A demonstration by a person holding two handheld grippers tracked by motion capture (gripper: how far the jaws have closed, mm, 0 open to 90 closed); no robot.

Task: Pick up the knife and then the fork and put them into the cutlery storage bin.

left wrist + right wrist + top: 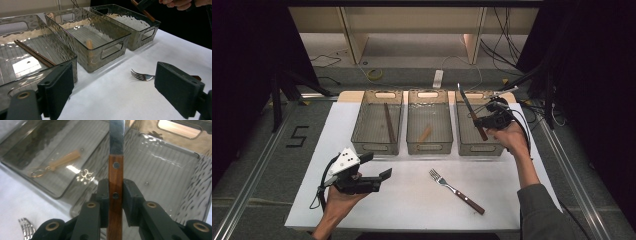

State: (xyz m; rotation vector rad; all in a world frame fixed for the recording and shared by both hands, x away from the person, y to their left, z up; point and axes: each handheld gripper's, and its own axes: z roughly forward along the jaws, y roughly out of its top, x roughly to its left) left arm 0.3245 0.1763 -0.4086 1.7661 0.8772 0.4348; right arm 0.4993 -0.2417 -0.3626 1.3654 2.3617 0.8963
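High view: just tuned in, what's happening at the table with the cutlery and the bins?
A person is sorting cutlery into three clear bins. The right gripper has its jaws shut on the wooden handle of a knife, held above the right bin, blade up. The left bin holds chopsticks; the middle bin holds a small wooden utensil. A fork lies on the white table. The left gripper hovers open above the table.

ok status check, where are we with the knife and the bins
Right gripper shut on knife handle, blade up, over right bin. Left gripper open, idle above table. Fork lies on table, clear of the path.
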